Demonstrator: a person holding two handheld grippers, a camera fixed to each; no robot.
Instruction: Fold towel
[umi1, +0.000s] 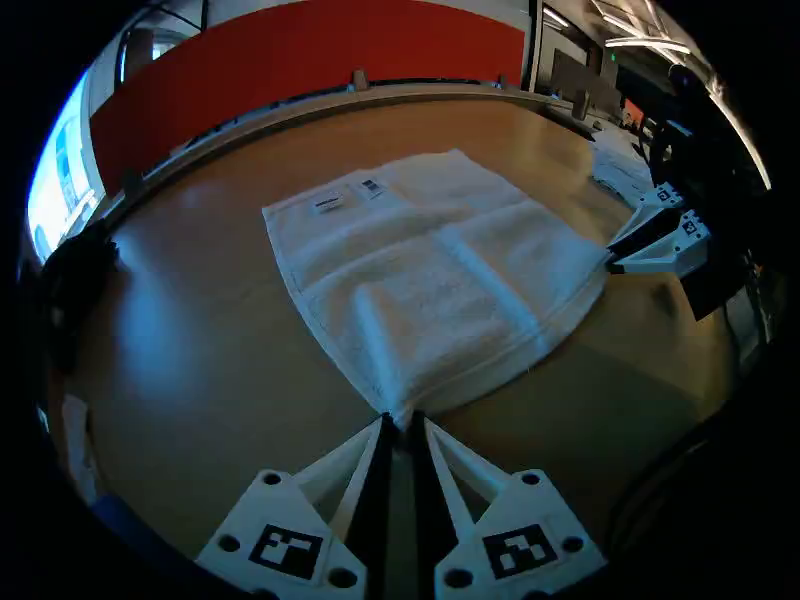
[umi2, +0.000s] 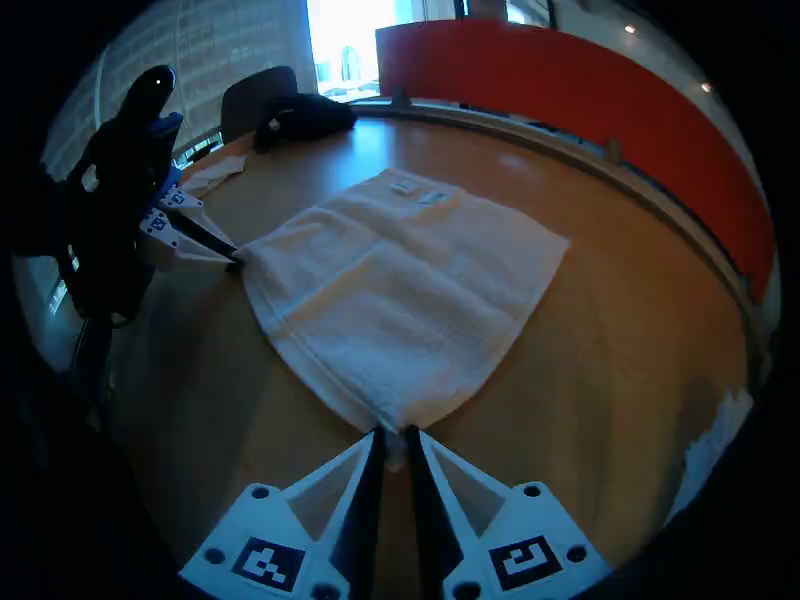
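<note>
Pinching one corner of the towel (umi1: 430, 270) right at the tips of the left gripper (umi1: 403, 425), with jaws narrowed onto the cloth; pinching the neighbouring corner the same way in the right gripper (umi2: 395, 437). Held so, probably, to lift that shared edge and carry it forward onto the far edge. Spread flat ahead of both jaws on a wooden table (umi1: 200, 330), with a red partition (umi1: 300, 50) and bright windows (umi2: 345, 45) beyond.

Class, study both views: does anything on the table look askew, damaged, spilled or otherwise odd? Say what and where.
Nothing spilled or damaged. The towel lies creased rather than flat on the table, two corners drawn to points where the left gripper and right gripper pinch them.
</note>
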